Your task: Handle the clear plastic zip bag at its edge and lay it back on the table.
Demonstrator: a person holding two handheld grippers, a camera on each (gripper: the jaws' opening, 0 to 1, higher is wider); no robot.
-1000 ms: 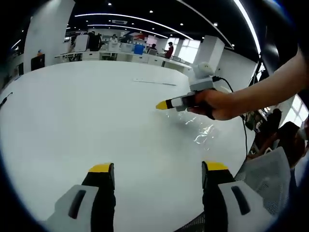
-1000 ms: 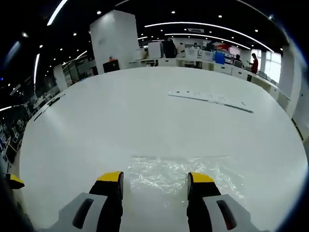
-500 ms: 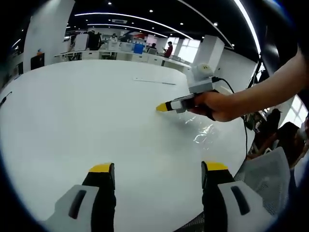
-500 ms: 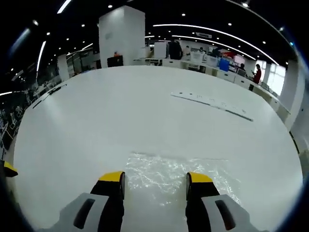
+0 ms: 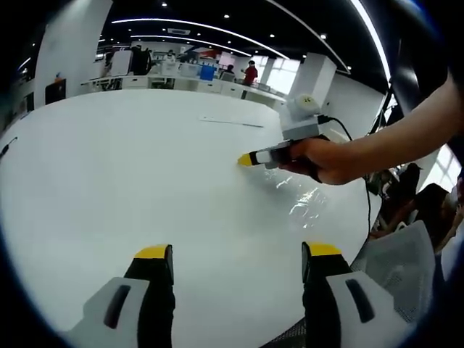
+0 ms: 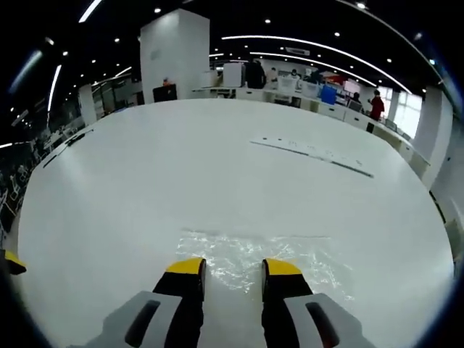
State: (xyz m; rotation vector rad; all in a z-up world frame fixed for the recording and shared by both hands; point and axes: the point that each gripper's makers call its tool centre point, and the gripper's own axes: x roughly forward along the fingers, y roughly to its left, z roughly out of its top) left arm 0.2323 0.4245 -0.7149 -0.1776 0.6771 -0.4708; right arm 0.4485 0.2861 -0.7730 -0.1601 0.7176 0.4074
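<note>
The clear plastic zip bag (image 6: 250, 255) lies flat and crinkled on the white round table (image 6: 145, 181). My right gripper (image 6: 232, 267) sits low over the bag's near edge, its yellow-tipped jaws narrowed but still apart with the bag film between them. The left gripper view has the same bag (image 5: 304, 199) at the table's right side, and the right gripper (image 5: 250, 158) held by a person's hand (image 5: 326, 156) just past it. My left gripper (image 5: 235, 252) hovers open over bare table, well short of the bag, nothing between its jaws.
A long thin white strip (image 6: 312, 152) lies on the table beyond the bag. A black cable (image 5: 366, 196) hangs off the right edge near a mesh chair (image 5: 406, 261). Desks and people stand far behind the table.
The right gripper's jaws have drawn closer together over the bag's near edge. The left gripper has held still.
</note>
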